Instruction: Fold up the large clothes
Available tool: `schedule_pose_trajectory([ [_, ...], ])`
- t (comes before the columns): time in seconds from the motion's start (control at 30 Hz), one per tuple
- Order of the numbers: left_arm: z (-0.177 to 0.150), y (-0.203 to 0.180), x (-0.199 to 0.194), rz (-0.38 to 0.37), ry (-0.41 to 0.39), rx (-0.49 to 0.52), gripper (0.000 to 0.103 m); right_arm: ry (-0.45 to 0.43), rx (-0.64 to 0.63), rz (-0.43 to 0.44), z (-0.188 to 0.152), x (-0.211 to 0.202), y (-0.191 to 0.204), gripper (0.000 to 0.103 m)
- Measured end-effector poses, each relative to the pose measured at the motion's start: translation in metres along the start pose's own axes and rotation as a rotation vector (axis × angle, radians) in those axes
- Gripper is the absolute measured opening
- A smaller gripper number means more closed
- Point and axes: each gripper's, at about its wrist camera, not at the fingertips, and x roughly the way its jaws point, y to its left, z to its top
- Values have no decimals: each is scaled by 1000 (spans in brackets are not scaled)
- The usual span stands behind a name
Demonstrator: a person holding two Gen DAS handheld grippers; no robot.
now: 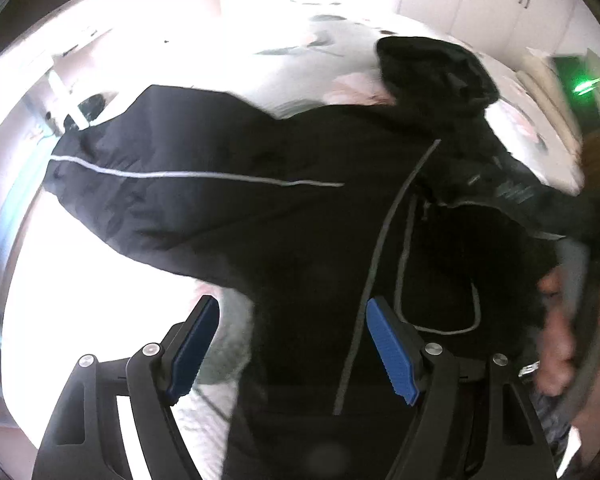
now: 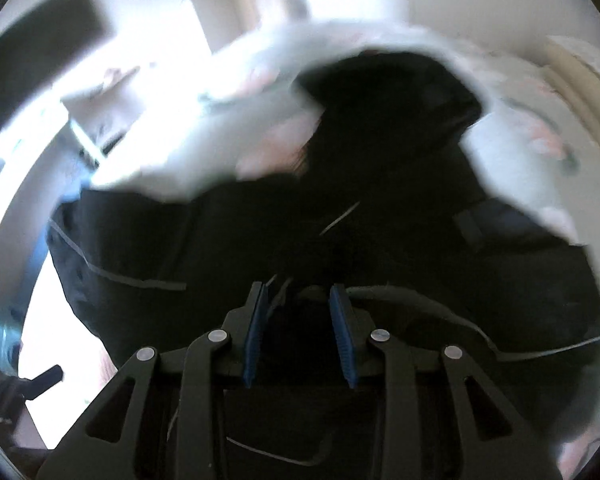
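Bright bedroom, pale floral-print bed (image 1: 340, 56) with a big black zip-up jacket with grey piping (image 1: 260, 208) spread across it, hood toward the far end. To fold it well, I'd pull the right sleeve flat across the chest – no bunching. Left hand-held gripper (image 1: 292, 348) hangs wide apart, empty; right hand-held gripper (image 2: 300, 336) looks clamped onto jacket fabric.

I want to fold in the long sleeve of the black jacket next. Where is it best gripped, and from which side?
Probably at the cuff end of the sleeve on the black jacket, coming from above over the bed. In the left wrist view it lies flat and stretched out leftward, its far end free, and the left gripper stands open.
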Motion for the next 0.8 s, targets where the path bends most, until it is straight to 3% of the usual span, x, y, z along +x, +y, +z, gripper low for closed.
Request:
schedule_pose_trajectory([
  [0.1,-3,17,8,4,15,-16,77,100,-22,-12,-10,41,14,46],
  [0.17,-3,25,15,4,29,-27,78,103,-52,-24,-12,49,20,63],
  [0.23,-3,27,17,-7,35,-32,77,110,-69,-4,-10,48,25,68],
  [0.3,0,24,20,-27,40,-32,77,110,-33,60,-6,34,14,67],
  [0.37,6,15,24,-60,43,-26,77,44,37,119,-2,-4,-13,66],
  [0.47,22,-7,29,-164,30,-16,77,-49,86,4,-4,-51,-61,66],
  [0.57,39,-30,40,-275,28,1,78,-64,156,-134,-18,-70,-116,66],
  [0.63,52,-50,55,-329,38,21,78,-21,204,-185,-28,-61,-149,61],
  [0.67,58,-56,61,-350,39,30,78,11,230,-197,-35,-50,-163,48],
  [0.8,75,-73,102,-438,115,10,78,170,309,-146,-66,5,-197,44],
])
